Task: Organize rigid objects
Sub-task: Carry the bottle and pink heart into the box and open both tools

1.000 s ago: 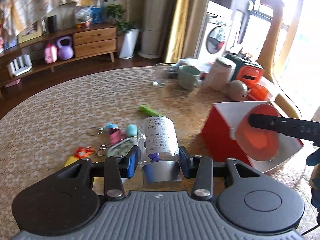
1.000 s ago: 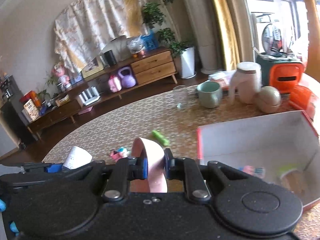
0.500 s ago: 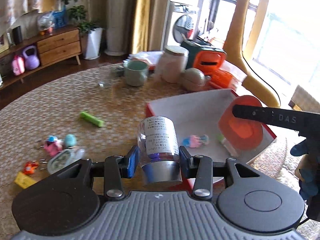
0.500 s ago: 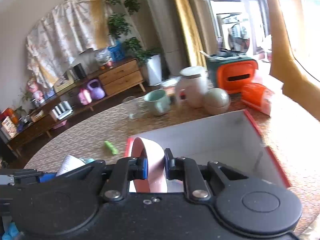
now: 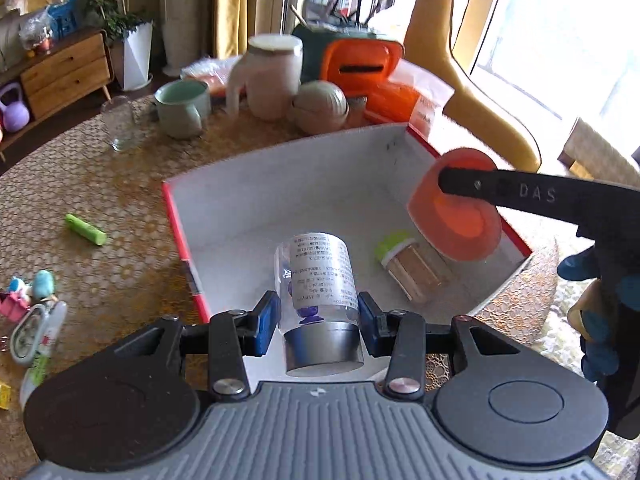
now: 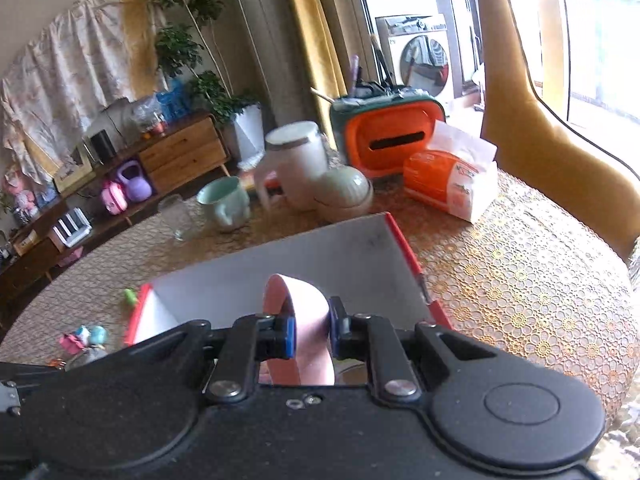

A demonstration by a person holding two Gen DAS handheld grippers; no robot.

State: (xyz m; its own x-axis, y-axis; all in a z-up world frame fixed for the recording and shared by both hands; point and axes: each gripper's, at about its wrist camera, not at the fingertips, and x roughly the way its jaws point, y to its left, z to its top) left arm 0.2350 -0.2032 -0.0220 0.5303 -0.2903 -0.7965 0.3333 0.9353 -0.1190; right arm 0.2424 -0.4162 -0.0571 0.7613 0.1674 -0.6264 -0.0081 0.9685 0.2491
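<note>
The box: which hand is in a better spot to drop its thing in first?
Probably the left. Its gripper holds the clear bottle right over the open floor of the box. The right gripper holds the pink cup nearer the box's right wall, above the toothpick jar.

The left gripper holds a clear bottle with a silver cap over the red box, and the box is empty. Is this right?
Not quite. The left gripper does hold the clear bottle over the red box, but the box is not empty: the left wrist view shows a small jar with a green lid lying on its white floor.
</note>
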